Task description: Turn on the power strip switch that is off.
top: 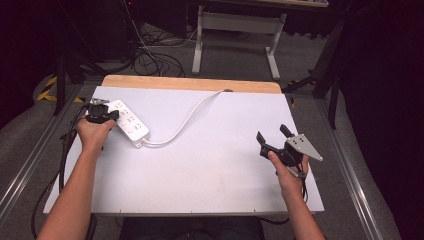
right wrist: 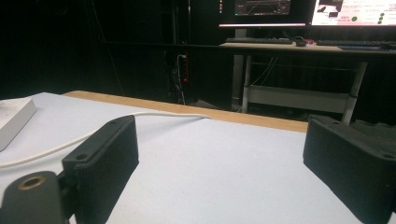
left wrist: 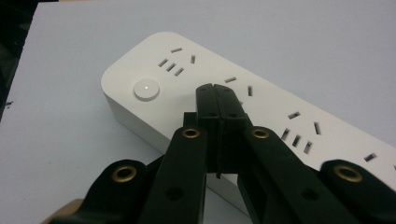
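A white power strip (top: 128, 122) lies at the left of the white table, its white cable (top: 187, 119) curving off to the far edge. My left gripper (top: 103, 114) is shut with nothing between its jaws, its tips (left wrist: 215, 88) just over the strip (left wrist: 261, 116) beside the round white button (left wrist: 146, 88). Whether the tips touch the strip I cannot tell. My right gripper (top: 274, 135) is held open at the right of the table, with nothing between its jaws (right wrist: 219, 154). In the right gripper view the strip's end (right wrist: 14, 119) and the cable (right wrist: 93, 133) lie to the left.
The white table top (top: 210, 160) has a wooden strip (top: 190, 83) along its far edge. Beyond it stand a white desk frame (top: 235, 30), floor cables (top: 150, 55) and dark curtains. A desk with lit monitors (right wrist: 303, 9) stands behind the table.
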